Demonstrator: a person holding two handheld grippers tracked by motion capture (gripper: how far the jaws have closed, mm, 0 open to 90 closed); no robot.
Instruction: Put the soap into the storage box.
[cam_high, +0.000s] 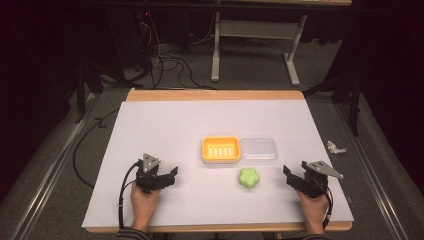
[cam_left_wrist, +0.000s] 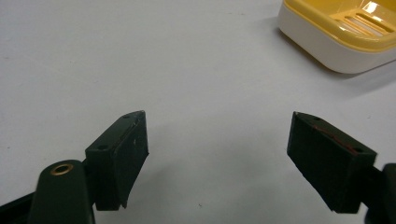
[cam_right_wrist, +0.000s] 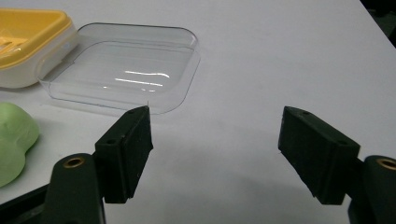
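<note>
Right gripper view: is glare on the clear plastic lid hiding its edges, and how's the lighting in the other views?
Right gripper view: white glare streaks cross the clear plastic lid, yet its rim reads clearly; near black jaws look soft. Left gripper view: even light, small highlight on the yellow slotted soap dish. High view: white table brightly lit, surroundings very dark, image grainy.

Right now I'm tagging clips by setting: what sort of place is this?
Probably a lab recording bench: a white-covered table, loose cables on the floor, and dark surroundings.
</note>
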